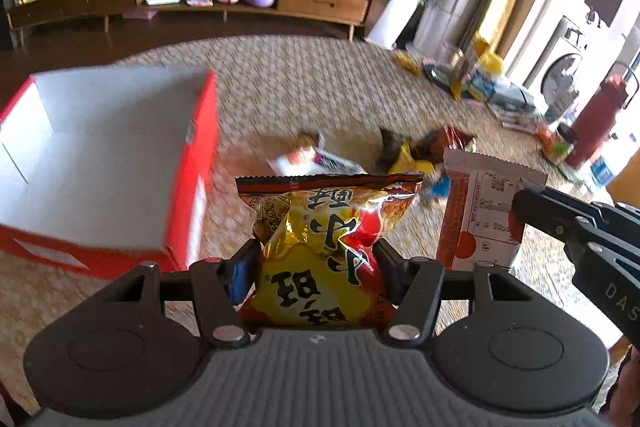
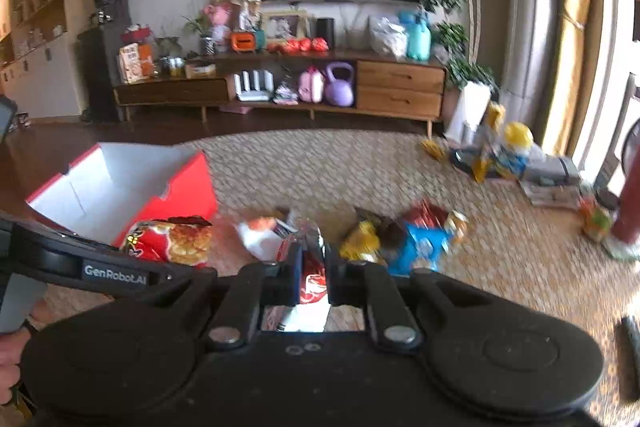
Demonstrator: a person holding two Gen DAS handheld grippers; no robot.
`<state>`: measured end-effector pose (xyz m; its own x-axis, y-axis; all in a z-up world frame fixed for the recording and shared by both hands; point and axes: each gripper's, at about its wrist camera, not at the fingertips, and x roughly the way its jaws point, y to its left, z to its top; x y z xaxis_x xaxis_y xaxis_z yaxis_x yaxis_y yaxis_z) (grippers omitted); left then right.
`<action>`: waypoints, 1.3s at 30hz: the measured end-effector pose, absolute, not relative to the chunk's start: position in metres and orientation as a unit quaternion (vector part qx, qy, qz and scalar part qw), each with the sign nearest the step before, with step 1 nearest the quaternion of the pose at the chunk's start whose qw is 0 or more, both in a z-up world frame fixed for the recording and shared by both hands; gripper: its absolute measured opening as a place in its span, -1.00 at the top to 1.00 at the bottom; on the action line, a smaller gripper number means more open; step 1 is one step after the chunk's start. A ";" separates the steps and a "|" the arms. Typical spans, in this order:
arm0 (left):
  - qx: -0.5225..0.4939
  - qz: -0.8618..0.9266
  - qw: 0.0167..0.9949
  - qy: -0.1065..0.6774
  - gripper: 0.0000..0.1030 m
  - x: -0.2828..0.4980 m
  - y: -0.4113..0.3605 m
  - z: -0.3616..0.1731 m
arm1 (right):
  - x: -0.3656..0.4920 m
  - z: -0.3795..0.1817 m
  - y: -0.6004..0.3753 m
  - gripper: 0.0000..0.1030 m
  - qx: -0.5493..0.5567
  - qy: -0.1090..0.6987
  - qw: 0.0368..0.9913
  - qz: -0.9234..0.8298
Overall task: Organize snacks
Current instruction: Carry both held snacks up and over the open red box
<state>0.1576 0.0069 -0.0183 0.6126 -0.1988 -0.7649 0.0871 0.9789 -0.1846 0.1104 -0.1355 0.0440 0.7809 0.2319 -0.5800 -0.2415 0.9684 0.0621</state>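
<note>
My left gripper [image 1: 316, 263] is shut on a yellow and red snack bag [image 1: 320, 247], held above the rug to the right of an open red box [image 1: 192, 163] with a white inside. My right gripper [image 2: 314, 263] is shut on a white and red snack packet [image 2: 312, 283]; the same packet [image 1: 480, 211] shows in the left wrist view, held at the right. The left gripper's bag [image 2: 176, 239] shows at the left of the right wrist view, next to the red box [image 2: 192, 187]. Several loose snack packets [image 2: 400, 235] lie on the rug ahead.
A woven rug [image 1: 320, 87] covers the floor. A long wooden sideboard [image 2: 280, 87] stands at the far wall. A pile of toys and papers [image 2: 512, 155] lies at the right, with a red bottle [image 1: 596, 119] and a white planter [image 2: 468, 111] nearby.
</note>
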 end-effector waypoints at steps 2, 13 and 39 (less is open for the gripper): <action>-0.062 -0.072 0.900 0.425 -0.18 0.160 0.016 -0.009 | 0.115 0.054 -0.124 0.81 -0.012 0.296 0.945 0.136; -0.037 -0.009 0.919 0.393 -0.18 0.178 0.082 0.031 | 0.146 0.086 -0.051 0.81 -0.050 0.258 0.946 0.188; 0.002 0.109 0.876 0.469 -0.18 0.259 0.210 -0.040 | 0.197 0.021 0.099 0.81 -0.086 0.315 0.916 0.234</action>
